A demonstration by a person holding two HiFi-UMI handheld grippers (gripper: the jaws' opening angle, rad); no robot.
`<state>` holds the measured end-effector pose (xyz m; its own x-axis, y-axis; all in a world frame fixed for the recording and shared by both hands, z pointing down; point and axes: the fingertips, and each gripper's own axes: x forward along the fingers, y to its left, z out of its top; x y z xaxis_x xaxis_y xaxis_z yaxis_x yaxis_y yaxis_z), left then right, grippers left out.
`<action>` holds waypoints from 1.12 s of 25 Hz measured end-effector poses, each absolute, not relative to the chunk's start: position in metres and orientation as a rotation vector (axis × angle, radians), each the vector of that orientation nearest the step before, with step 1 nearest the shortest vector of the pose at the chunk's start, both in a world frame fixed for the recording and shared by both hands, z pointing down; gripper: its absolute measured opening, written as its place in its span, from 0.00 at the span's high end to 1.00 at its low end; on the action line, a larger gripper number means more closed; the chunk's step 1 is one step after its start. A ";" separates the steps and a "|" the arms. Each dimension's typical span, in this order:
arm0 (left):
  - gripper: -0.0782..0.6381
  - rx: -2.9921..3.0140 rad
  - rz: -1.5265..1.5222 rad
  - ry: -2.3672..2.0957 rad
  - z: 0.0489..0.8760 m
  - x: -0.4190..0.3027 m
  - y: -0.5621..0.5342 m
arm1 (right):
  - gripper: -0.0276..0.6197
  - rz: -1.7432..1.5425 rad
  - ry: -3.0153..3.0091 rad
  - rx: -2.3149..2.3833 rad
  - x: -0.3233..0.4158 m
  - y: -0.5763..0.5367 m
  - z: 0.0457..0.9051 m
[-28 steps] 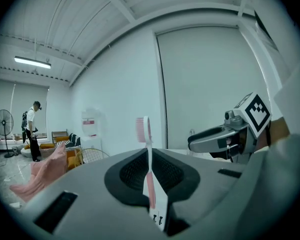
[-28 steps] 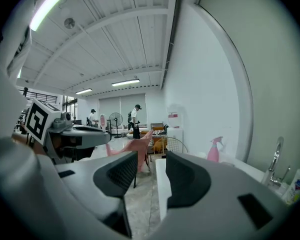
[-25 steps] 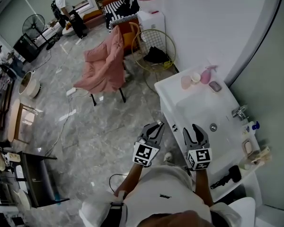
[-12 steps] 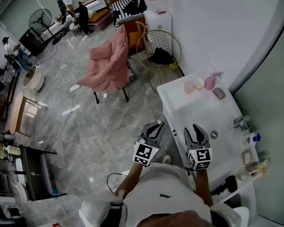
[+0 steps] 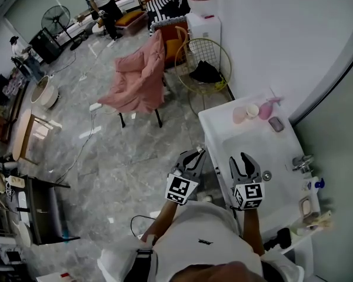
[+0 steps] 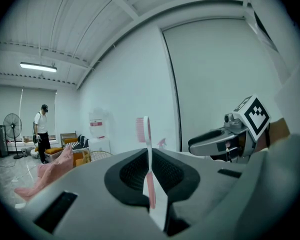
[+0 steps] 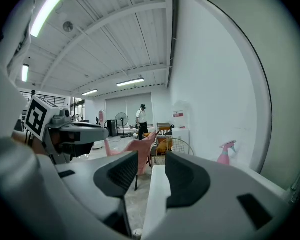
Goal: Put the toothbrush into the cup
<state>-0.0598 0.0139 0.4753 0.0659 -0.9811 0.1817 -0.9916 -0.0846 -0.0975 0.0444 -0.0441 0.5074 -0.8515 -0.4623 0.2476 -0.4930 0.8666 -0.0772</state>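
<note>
My left gripper is shut on a pink toothbrush, which stands upright between the pads with its bristle head on top. It hangs over the floor just left of the white sink counter. My right gripper is open and holds nothing, over the counter's near left part. A pink cup and a cream cup stand at the counter's far end, well ahead of both grippers. In the right gripper view, the open right gripper looks along the counter.
A pink spray bottle stands beside the cups. The faucet and toiletries line the counter's right side. A chair draped in pink cloth and a round wire basket stand on the marble floor ahead. People are far off.
The head view has shifted, so the sink and room sit lower in the frame. Both grippers keep the same pose, and the toothbrush stays in the left one.
</note>
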 end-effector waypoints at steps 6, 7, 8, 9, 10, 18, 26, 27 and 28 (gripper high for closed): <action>0.83 2.274 0.302 -2.066 0.479 -0.077 -0.008 | 0.68 0.206 -2.807 0.747 0.027 -0.061 0.510; 0.83 2.280 0.300 -2.059 0.479 -0.081 -0.012 | 0.68 0.204 -2.803 0.754 0.023 -0.066 0.510; 0.83 2.286 0.297 -2.051 0.480 -0.084 -0.017 | 0.68 0.203 -2.798 0.763 0.020 -0.070 0.510; 0.83 2.293 0.296 -2.041 0.480 -0.088 -0.022 | 0.68 0.203 -2.792 0.774 0.016 -0.075 0.510; 0.83 2.300 0.295 -2.030 0.481 -0.092 -0.028 | 0.68 0.204 -2.785 0.785 0.013 -0.080 0.510; 0.83 2.370 0.300 -1.923 0.484 -0.130 -0.078 | 0.68 0.226 -2.721 0.890 -0.019 -0.122 0.513; 0.83 2.459 0.280 -1.787 0.489 -0.160 -0.129 | 0.68 0.247 -2.642 1.026 -0.042 -0.160 0.518; 0.83 2.472 0.276 -1.770 0.488 -0.163 -0.134 | 0.68 0.249 -2.631 1.044 -0.044 -0.164 0.518; 0.83 2.485 0.273 -1.752 0.487 -0.167 -0.139 | 0.68 0.252 -2.620 1.063 -0.047 -0.167 0.518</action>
